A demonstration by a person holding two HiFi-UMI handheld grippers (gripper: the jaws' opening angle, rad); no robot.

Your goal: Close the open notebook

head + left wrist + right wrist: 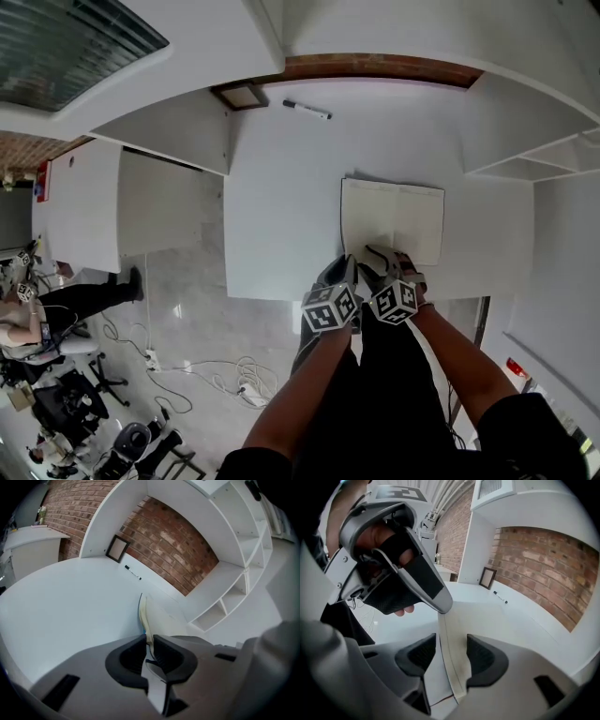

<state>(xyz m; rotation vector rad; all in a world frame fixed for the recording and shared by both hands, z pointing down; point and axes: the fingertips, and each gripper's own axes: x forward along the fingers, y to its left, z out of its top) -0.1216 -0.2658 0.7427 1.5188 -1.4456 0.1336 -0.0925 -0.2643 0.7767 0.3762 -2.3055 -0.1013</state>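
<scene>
On the white tabletop the notebook lies open with blank pages, close to the front edge. Both claws meet at the notebook's near left corner. The left claw is closed on the notebook's lifted left edge: its own view shows the pads nearly together with a thin cream leaf pinched between them. Whether that is the cover alone or the cover with pages is hard to make out. The right claw stands open just right of it. A page edge runs up between its pads unsqueezed, with a gap on the left side. In the head view the claw bodies and marker cubes cover the notebook's near corner and the claw tips. In the right claw view the left claw's body and the hand inside it hide the notebook's left part. Well beyond the notebook lies a pen, and left of that a small frame stands at the back.
</scene>
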